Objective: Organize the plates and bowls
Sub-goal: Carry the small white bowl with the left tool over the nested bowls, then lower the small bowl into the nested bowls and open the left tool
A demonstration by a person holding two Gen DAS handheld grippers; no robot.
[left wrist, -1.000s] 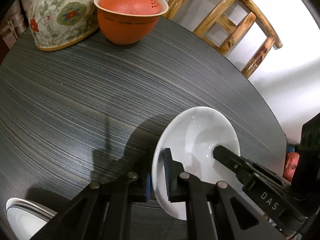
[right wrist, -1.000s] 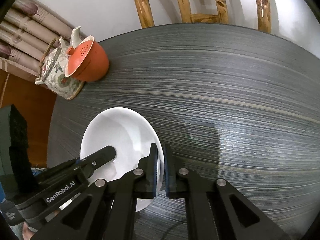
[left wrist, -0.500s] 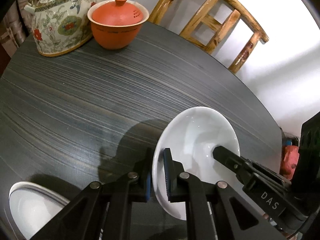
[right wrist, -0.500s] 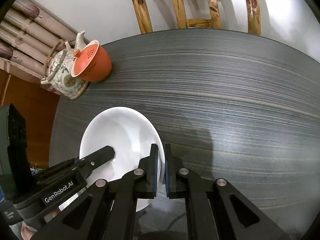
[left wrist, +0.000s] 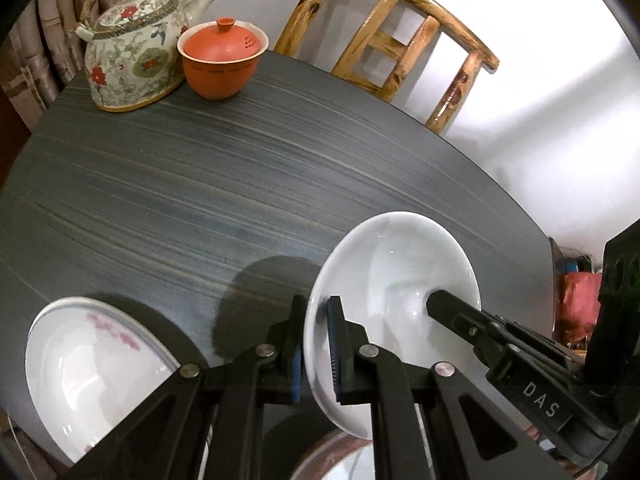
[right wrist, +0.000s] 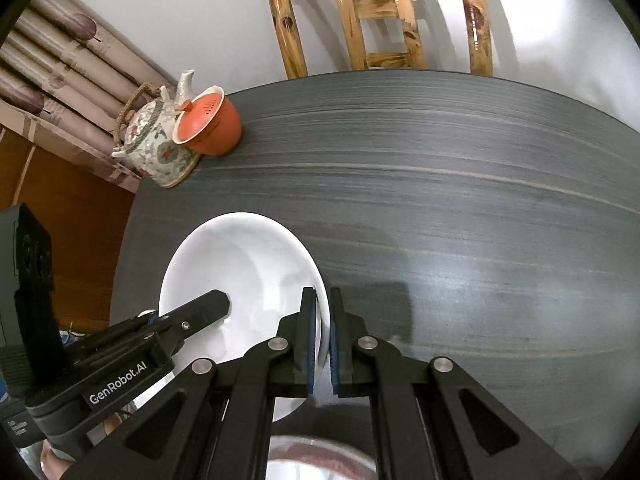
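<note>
Nearest the cameras, the white bowl (left wrist: 394,280) is carried clear above the dark table (left wrist: 200,184), gripped from two opposite sides. The left gripper (left wrist: 316,344) is clamped on the bowl's left rim, one finger inside and one outside the wall. The right gripper (right wrist: 323,344) is clamped likewise on the opposite rim, its pads nearly meeting across the thin edge. The bowl hangs tilted, its opening facing up toward both cameras.

Below the bowl, at the bottom edge of both views, another dish (right wrist: 320,466) shows in part; it is too cropped to identify. To the left of the bowl, on the left gripper's side, a white plate with pink flowers (left wrist: 92,376) rests on the table. Judged from this, the stacking target lies beneath or left of the load, nearer the left hand.

Beyond the bowl, across open tabletop, stand a floral teapot (left wrist: 132,52) and an orange lidded cup (left wrist: 220,60), touching or nearly so. A wooden chair (left wrist: 400,44) stands behind the table.
</note>
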